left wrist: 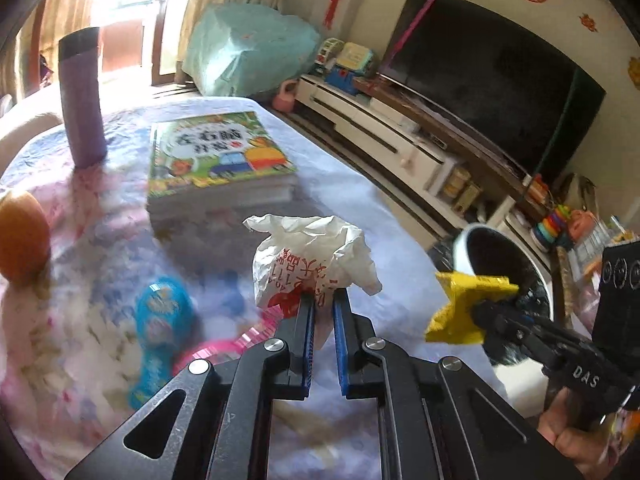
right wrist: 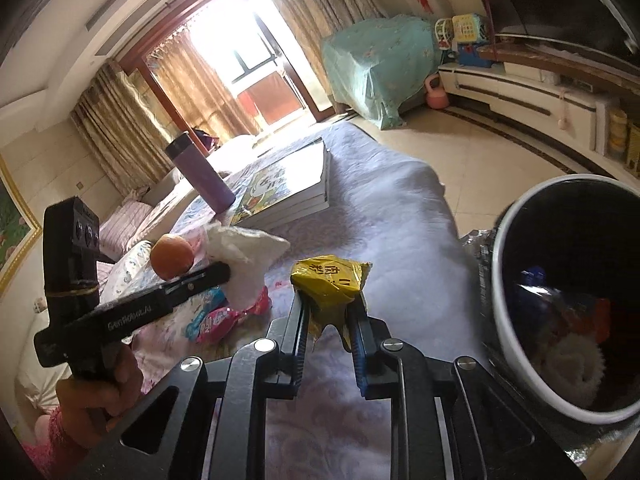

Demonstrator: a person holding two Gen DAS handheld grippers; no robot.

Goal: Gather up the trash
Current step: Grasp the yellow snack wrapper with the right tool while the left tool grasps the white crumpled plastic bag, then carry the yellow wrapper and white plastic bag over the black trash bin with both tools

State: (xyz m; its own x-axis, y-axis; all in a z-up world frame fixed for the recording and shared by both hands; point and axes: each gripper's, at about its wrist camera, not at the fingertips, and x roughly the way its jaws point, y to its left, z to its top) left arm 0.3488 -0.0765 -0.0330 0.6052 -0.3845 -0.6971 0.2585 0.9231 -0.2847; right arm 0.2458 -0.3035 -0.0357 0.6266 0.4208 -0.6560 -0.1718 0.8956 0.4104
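My left gripper [left wrist: 323,294] is shut on a crumpled white paper bag with red print [left wrist: 312,260], held above the table. In the right wrist view this bag [right wrist: 244,248] shows at the left gripper's tip. My right gripper [right wrist: 330,300] is shut on a yellow wrapper [right wrist: 326,280], which also shows in the left wrist view [left wrist: 464,304] beside the bin's rim. The white bin with a black inside [right wrist: 516,280] stands to the right and holds several pieces of trash. A pink wrapper [right wrist: 224,318] and a blue wrapper [left wrist: 158,320] lie on the table.
A stack of picture books [left wrist: 216,160], a purple flask [left wrist: 82,100] and an orange [left wrist: 22,236] sit on the floral tablecloth [right wrist: 380,208]. A TV [left wrist: 492,72] on a low white cabinet [left wrist: 384,136] stands along the right wall. Tiled floor lies beyond the table's edge.
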